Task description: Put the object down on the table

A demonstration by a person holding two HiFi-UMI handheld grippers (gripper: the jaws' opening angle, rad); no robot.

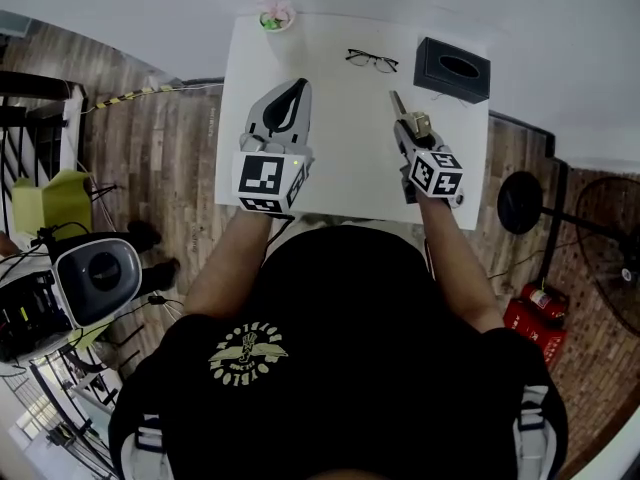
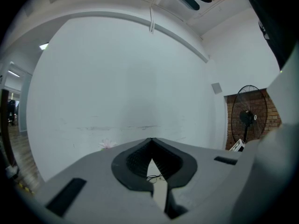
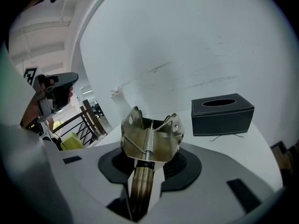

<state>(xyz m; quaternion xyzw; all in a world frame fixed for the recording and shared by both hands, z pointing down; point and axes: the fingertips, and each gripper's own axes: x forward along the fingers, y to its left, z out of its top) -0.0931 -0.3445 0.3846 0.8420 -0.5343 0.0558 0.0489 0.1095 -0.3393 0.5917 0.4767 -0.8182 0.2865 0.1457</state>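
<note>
We record one metal clip clenched in the right gripper over the white table, short of the box and glasses; left gripper closed, empty.

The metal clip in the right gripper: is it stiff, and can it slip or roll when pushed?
The clip looks like bent sheet metal with a coil spring, so it is probably stiff and light. Its shiny surface may slip in the right gripper. Its flat wings make rolling on the table unlikely.
</note>
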